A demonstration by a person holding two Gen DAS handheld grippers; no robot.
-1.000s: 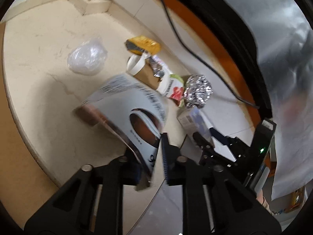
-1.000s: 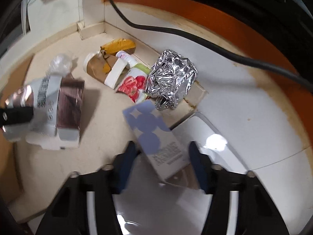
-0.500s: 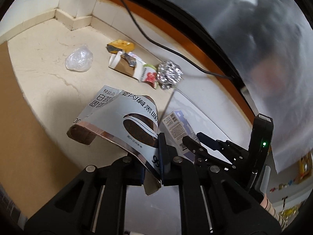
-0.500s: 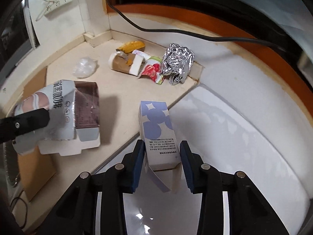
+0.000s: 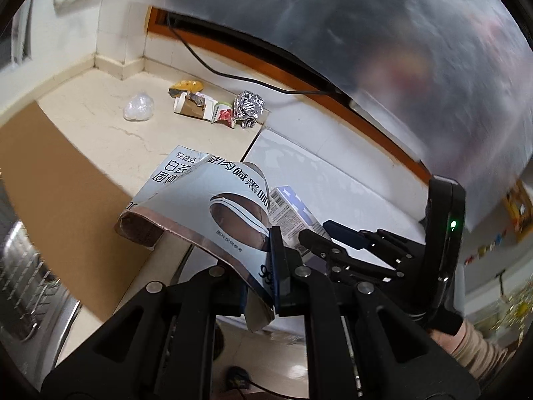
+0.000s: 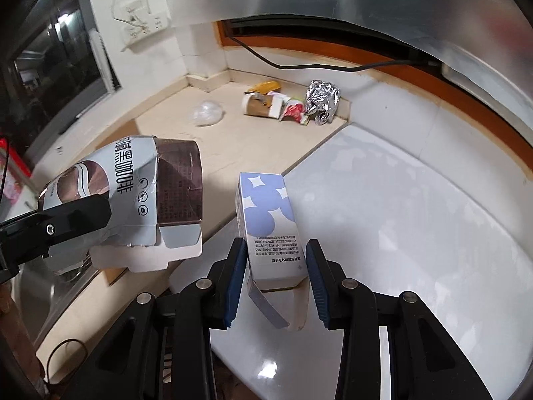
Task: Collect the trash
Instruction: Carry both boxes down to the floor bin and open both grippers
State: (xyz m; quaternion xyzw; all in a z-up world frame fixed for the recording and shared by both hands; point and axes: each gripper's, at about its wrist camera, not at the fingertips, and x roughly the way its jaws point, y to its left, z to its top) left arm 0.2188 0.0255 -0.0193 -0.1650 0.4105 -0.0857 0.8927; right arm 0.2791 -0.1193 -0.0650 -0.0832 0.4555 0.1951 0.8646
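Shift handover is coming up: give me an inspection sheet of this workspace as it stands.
Surface: beige stone counter meeting a white glossy top.
Job's things: flattened coffee box and blue-and-white carton, both lifted; foil ball, clear plastic wad, crushed cup and wrappers lie in the corner.
Clutter: brown cardboard sheet at the counter edge.
Grippers: left gripper shut on the coffee box; right gripper shut on the carton.
Cables: black cable runs along the orange sill.
Surroundings: wall socket, dark window.
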